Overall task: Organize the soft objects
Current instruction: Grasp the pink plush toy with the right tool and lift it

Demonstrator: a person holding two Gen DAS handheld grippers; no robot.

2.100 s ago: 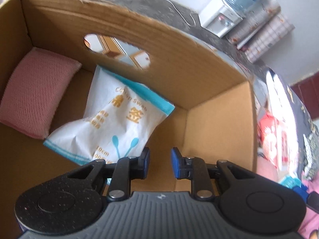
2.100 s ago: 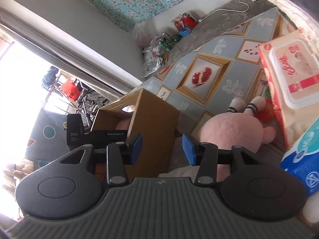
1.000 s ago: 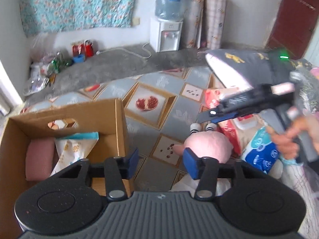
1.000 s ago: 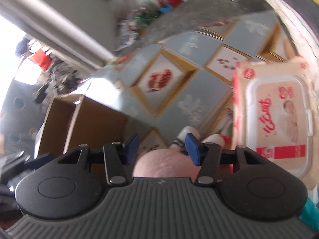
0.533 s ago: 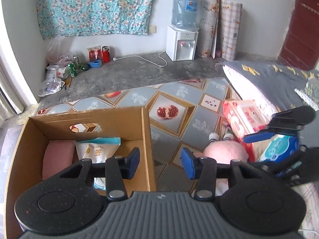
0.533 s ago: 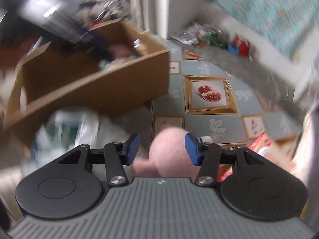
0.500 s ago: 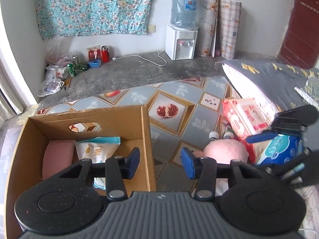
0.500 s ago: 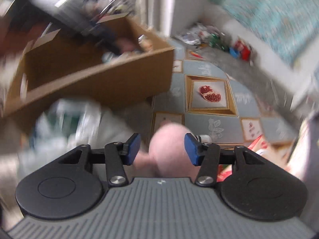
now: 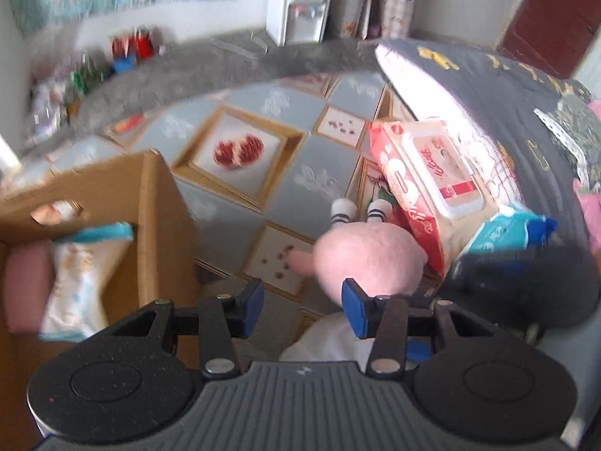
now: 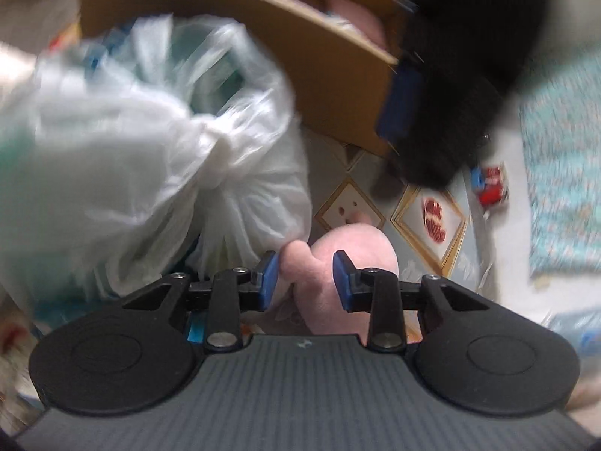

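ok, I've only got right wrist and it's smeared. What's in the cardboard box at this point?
Observer: Left wrist shows two things in the cardboard box: a pink cushion and a white-and-blue pouch.
Operator: Anything else near the pink plush?
Observer: A wet-wipes pack leans beside the pink plush, with a blue packet next to it.
Operator: Left gripper carrying anything?
Observer: No. The left gripper is open and empty, above the patterned mat between box and plush.
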